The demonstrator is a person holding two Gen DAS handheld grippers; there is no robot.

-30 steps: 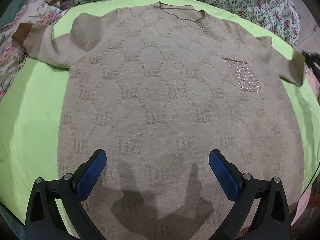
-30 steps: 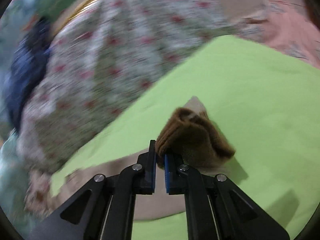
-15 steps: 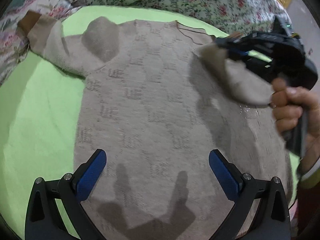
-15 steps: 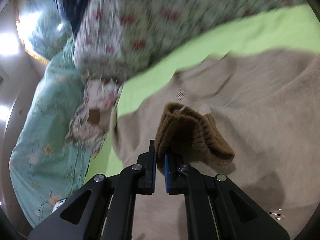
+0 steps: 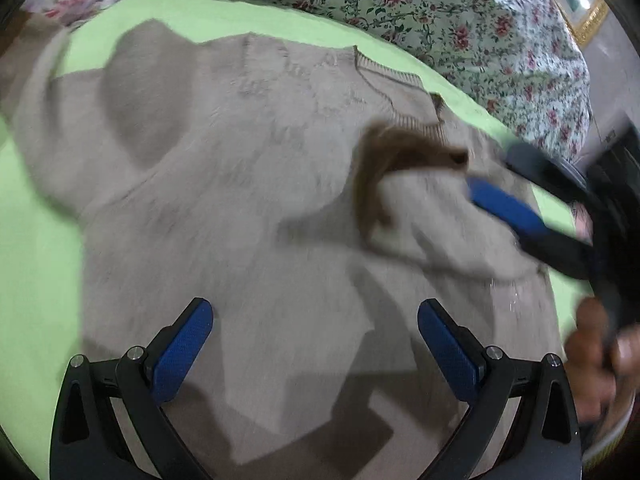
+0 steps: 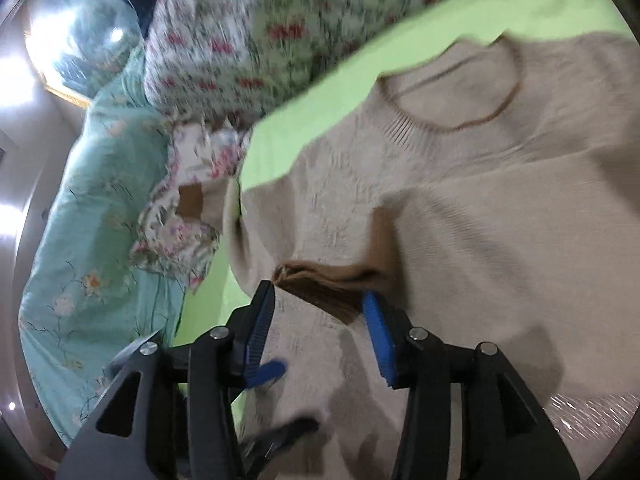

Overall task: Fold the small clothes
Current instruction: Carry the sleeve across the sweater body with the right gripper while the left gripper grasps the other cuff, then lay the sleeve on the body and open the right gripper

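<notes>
A beige knit sweater (image 5: 240,200) lies face up on a lime-green sheet (image 5: 36,264). Its right sleeve is folded across the chest, and the brown cuff (image 6: 328,286) rests on the knit below the neckline (image 6: 452,92). My right gripper (image 6: 318,306) is right at that cuff; its jaws are opening, the cuff lies loose between the blue pads, and neither pad presses on it. The left wrist view shows the same cuff (image 5: 400,156) and the right gripper's blue pad (image 5: 508,208). My left gripper (image 5: 314,320) hovers open over the sweater's lower body with nothing between its fingers.
The other sleeve runs off the sheet, its brown cuff (image 6: 191,200) lying on floral cloth. A floral quilt (image 5: 460,20) borders the far side and teal bedding (image 6: 88,208) the left. A person's hand (image 5: 596,364) holds the right gripper's handle.
The right gripper carried the sleeve cuff from the sheet's edge over onto the sweater's chest, then its jaws parted and let the cuff go. The left gripper drifted sideways over the sweater, staying open.
</notes>
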